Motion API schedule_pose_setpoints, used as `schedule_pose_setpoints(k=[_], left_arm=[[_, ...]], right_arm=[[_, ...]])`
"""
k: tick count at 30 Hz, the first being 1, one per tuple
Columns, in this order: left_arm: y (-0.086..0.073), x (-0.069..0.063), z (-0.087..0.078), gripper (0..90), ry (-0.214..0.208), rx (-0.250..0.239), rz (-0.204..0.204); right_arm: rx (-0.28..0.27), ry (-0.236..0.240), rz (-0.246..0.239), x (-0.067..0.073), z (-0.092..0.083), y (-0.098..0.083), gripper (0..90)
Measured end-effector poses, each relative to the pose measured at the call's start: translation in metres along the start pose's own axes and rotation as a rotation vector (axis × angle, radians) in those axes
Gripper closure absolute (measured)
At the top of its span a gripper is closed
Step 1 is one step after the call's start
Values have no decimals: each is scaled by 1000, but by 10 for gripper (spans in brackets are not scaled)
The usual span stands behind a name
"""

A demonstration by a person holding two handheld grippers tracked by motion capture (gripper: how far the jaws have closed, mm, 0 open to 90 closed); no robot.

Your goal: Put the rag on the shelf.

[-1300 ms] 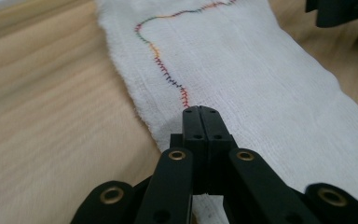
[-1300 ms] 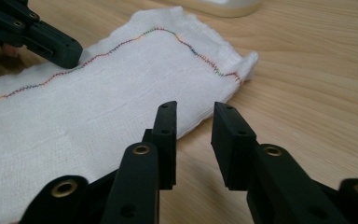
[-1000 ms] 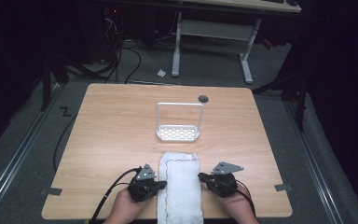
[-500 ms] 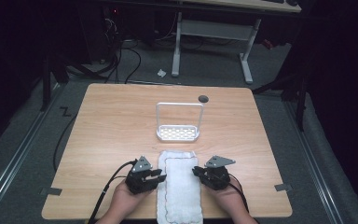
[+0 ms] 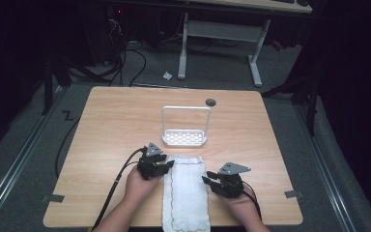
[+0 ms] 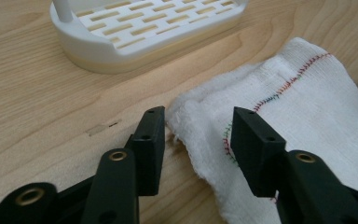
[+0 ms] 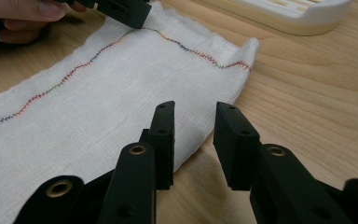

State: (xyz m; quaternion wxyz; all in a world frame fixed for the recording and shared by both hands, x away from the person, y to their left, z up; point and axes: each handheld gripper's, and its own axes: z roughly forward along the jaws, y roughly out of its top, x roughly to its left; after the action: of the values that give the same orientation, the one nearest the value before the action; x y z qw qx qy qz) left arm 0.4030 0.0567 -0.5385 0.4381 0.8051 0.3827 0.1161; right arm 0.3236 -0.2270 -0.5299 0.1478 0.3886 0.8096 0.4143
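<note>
Evidently a pickup is being readied: white towel (image 5: 186,191) lies flat just before the slotted rack (image 5: 185,137), at the table's near edge. Left gripper (image 6: 198,135) straddles its far-left corner, jaws parted and empty; right gripper (image 7: 193,140) stands parted at its right edge.

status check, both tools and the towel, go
Left tool open, straddling towel corner. Right tool open at towel's long edge. Towel flat on table, ungripped. White rack beyond, apart.
</note>
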Motion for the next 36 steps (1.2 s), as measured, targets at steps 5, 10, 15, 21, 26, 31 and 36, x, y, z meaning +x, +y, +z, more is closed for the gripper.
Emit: schedule_pose_setpoints(k=[5,10,15,21,26,31,36], left_arm=[[2,-3,5,620,8,27,10],[4,-7,8,693,13,34,44],[4,-8,8,770,-9,39,54],[4,-1,9,818,-59,40,-7],[4,-1,8,823,-62,39,-11],[4,0,8,823,-71,40,-22],[4,1,8,823,-70,40,-26]], right_arm=[[-1,-1,5,-1,0,0,676],[-4,9,21,-3,0,-1,659],[-10,13,33,-4,0,-1,635],[-13,20,45,-5,1,-1,602],[-50,-15,25,-6,4,8,585],[-23,-56,53,-15,20,22,553],[11,-89,82,-21,41,35,582]])
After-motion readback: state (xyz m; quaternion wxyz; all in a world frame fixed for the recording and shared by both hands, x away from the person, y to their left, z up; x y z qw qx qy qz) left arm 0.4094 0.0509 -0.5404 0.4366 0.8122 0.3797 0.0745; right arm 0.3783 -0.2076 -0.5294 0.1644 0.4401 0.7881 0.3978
